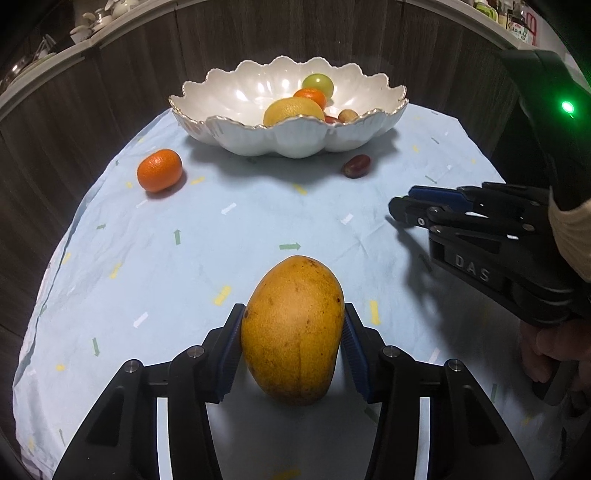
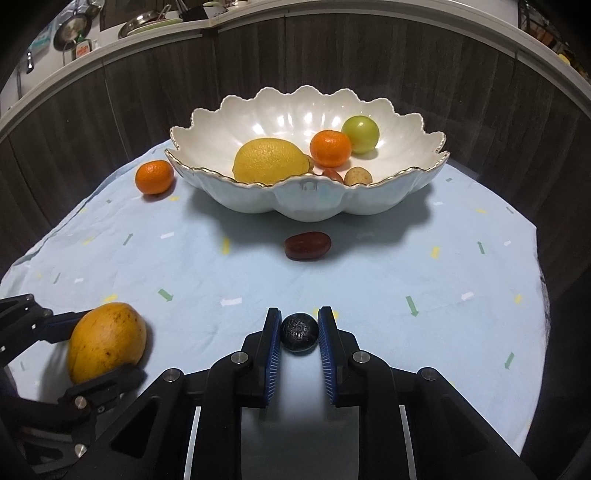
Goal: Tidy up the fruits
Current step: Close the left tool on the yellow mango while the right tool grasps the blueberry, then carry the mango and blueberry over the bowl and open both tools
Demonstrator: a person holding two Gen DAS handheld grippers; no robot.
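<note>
My left gripper (image 1: 293, 325) is shut on a yellow-orange mango (image 1: 293, 334), just above the blue cloth; it also shows in the right wrist view (image 2: 107, 341). My right gripper (image 2: 299, 328) is shut on a small dark round fruit (image 2: 300, 331); the gripper shows in the left wrist view (image 1: 400, 206) to the right of the mango. A white scalloped bowl (image 2: 306, 206) at the back holds a lemon (image 2: 271, 160), a mandarin (image 2: 330, 147), a green fruit (image 2: 360, 133) and small fruits. A loose mandarin (image 2: 154, 177) lies left of the bowl. A dark red fruit (image 2: 307, 245) lies in front of it.
The light blue patterned cloth (image 2: 424, 266) covers a round table. Dark wood panelling curves behind it, with a counter of dishes above (image 2: 147, 22). The table edge drops off on the left and right.
</note>
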